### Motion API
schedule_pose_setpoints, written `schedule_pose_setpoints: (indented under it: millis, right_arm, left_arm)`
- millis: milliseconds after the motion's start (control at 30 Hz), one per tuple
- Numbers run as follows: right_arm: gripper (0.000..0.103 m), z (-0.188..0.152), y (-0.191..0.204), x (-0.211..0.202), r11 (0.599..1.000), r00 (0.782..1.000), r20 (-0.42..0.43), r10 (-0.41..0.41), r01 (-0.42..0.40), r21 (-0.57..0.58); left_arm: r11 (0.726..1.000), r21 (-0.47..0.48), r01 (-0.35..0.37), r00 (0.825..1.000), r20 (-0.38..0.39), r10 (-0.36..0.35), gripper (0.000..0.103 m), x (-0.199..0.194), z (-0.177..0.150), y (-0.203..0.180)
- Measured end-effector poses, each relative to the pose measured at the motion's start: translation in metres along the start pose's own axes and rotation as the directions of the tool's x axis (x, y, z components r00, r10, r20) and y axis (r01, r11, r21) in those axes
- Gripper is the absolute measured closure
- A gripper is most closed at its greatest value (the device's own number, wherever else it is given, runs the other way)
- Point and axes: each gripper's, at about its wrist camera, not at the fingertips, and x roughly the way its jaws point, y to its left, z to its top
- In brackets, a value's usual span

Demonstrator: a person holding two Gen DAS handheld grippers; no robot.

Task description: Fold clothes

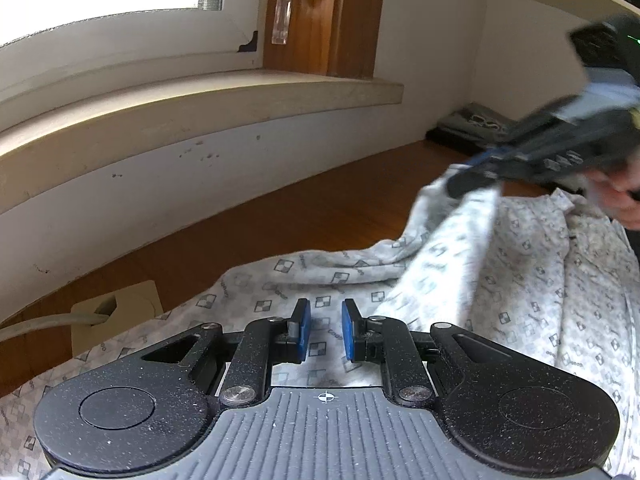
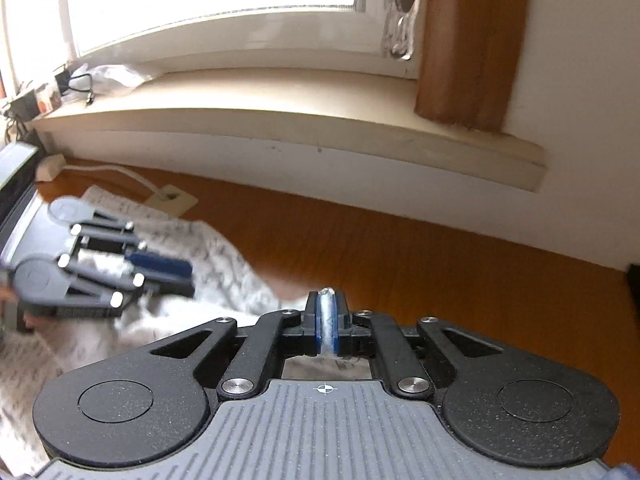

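The thin white cotton garment printed with small grey squares (image 1: 520, 280) sprawls across the brown wooden counter (image 1: 280, 224). The right claw (image 2: 327, 316) pinches a lifted fold; the left claw (image 1: 325, 330) hovers slightly parted, gripping nothing. The cloth looks light, limp and best held at edges or corners.

Both views ride low and close on their own grippers, tilted down toward a wall with a window sill (image 1: 224, 96) at twelve o'clock. The left view catches the right gripper (image 1: 476, 176) at two o'clock — the right view finds the left gripper (image 2: 176, 276) at nine. Shared: patterned cloth (image 1: 520, 272), wooden tabletop (image 2: 440, 256), sill.
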Motion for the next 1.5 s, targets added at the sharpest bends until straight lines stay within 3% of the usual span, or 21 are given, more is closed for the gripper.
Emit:
schedule_pose_setpoints:
  millis: [33, 100, 267, 300, 400, 433, 567, 667, 700, 733, 900, 1067, 1133, 1167, 1233, 1267, 1333, 1500]
  right_arm:
    - [0.097, -0.006, 0.001, -0.005, 1.0, 1.0, 0.001, -0.007, 0.007, -0.001]
    - [0.097, -0.019, 0.003, -0.007, 1.0, 1.0, -0.026, -0.007, 0.007, -0.005]
    - [0.092, -0.033, 0.016, -0.004, 0.998, 0.997, -0.067, -0.027, 0.024, -0.055]
    - [0.09, -0.032, 0.018, -0.005, 0.998, 0.998, -0.06, -0.034, 0.031, -0.061]
    - [0.065, -0.021, 0.023, -0.009, 0.995, 0.998, -0.017, -0.054, 0.053, -0.079]
    - [0.062, -0.017, 0.024, -0.009, 0.994, 0.998, -0.005, -0.06, 0.059, -0.088]
    - [0.061, -0.005, 0.033, 0.011, 0.989, 0.997, -0.041, -0.059, 0.053, -0.14]
    - [0.065, -0.003, 0.035, 0.03, 0.979, 0.991, -0.089, -0.096, 0.078, -0.19]
    - [0.077, -0.002, 0.034, 0.034, 0.978, 0.99, -0.096, -0.102, 0.083, -0.192]
    - [0.101, 0.001, 0.031, 0.036, 0.978, 0.989, -0.101, -0.106, 0.085, -0.19]
    - [0.1, 0.024, 0.015, 0.039, 0.973, 0.987, -0.029, -0.157, 0.15, -0.173]
    - [0.1, 0.037, -0.004, 0.067, 0.979, 0.984, -0.044, -0.17, 0.164, -0.123]
    - [0.099, 0.035, -0.007, 0.075, 0.979, 0.984, -0.038, -0.174, 0.169, -0.11]
    - [0.097, 0.034, -0.009, 0.076, 0.981, 0.985, -0.029, -0.172, 0.169, -0.094]
    - [0.072, 0.031, -0.017, 0.074, 0.986, 0.986, -0.003, -0.166, 0.166, -0.035]
    - [0.065, 0.03, -0.024, 0.07, 0.989, 0.989, 0.006, -0.149, 0.149, 0.009]
    - [0.063, 0.027, -0.038, 0.059, 0.989, 0.992, 0.028, -0.127, 0.124, 0.082]
    - [0.062, 0.01, -0.041, 0.034, 0.992, 0.996, 0.034, -0.082, 0.078, 0.1]
  left_arm:
    - [1.0, -0.002, 0.0, 1.0, -0.001, 0.0, 0.085, 0.0, 0.0, 0.0]
    - [1.0, -0.003, -0.001, 1.0, 0.0, 0.001, 0.073, 0.0, 0.001, 0.0]
    - [1.0, -0.001, -0.002, 1.0, 0.002, 0.002, 0.071, -0.002, 0.002, -0.002]
    - [1.0, -0.003, -0.002, 1.0, 0.003, 0.002, 0.071, -0.002, 0.002, -0.001]
    - [1.0, -0.01, -0.002, 1.0, 0.005, 0.002, 0.071, -0.002, 0.002, 0.0]
    - [1.0, -0.011, -0.003, 1.0, 0.005, 0.003, 0.071, -0.002, 0.003, 0.0]
    - [1.0, -0.014, -0.007, 1.0, 0.01, 0.007, 0.069, -0.003, 0.003, 0.0]
    - [1.0, -0.021, -0.007, 1.0, 0.022, 0.008, 0.068, -0.004, 0.003, 0.0]
    - [1.0, -0.024, -0.006, 1.0, 0.027, 0.007, 0.068, -0.004, 0.003, 0.0]
    - [1.0, -0.028, -0.009, 0.999, 0.031, 0.009, 0.068, -0.005, 0.003, 0.001]
    - [0.999, -0.048, -0.02, 0.999, 0.048, 0.022, 0.068, -0.007, 0.003, 0.003]
    - [0.997, -0.075, -0.017, 0.999, 0.046, 0.02, 0.068, -0.007, 0.003, 0.008]
    - [0.997, -0.076, -0.019, 0.999, 0.044, 0.023, 0.062, -0.008, 0.002, 0.007]
    - [0.997, -0.074, -0.023, 0.999, 0.042, 0.026, 0.057, -0.008, 0.002, 0.007]
    - [0.997, -0.072, -0.025, 0.999, 0.039, 0.028, 0.056, -0.008, 0.002, 0.006]
    - [0.997, -0.075, -0.026, 0.999, 0.037, 0.029, 0.056, -0.008, 0.002, 0.007]
    - [0.996, -0.08, -0.028, 0.999, 0.032, 0.031, 0.056, -0.007, 0.003, 0.008]
    - [0.996, -0.079, -0.043, 0.998, 0.038, 0.046, 0.056, -0.009, 0.003, 0.009]
